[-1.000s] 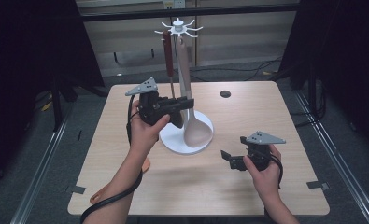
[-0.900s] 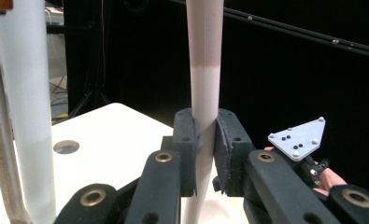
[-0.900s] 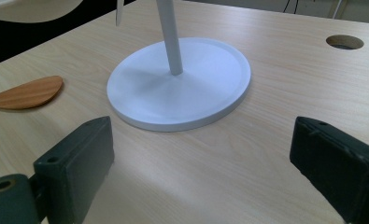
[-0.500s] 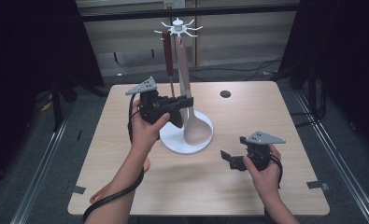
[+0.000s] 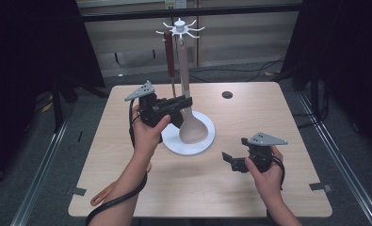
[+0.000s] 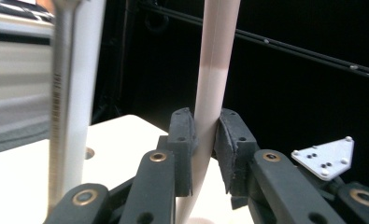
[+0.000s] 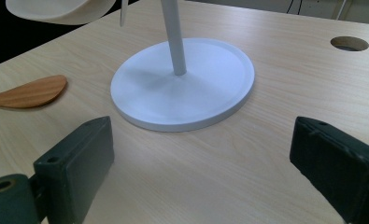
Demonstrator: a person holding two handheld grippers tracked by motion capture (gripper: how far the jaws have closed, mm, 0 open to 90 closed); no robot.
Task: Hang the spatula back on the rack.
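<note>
The right gripper (image 7: 205,163) hovers with its two black jaws spread wide over the light wooden table (image 7: 285,88). Beyond them stands the round white stand base (image 7: 205,100) with its thin white pole (image 7: 175,42). Left of the base lies a brown wooden spatula (image 7: 28,93); above it hangs a cream spoon bowl (image 7: 56,10).

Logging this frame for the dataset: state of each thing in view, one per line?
Left gripper: jaws around the beige spoon's handle, just opening slightly.
Right gripper: open, nothing between the jaws, low over the table.
Beige spoon: hanging upright from the white rack, bowl down.
Red-handled utensil: hanging from the rack.
Wooden spatula: lying flat on the table.
</note>
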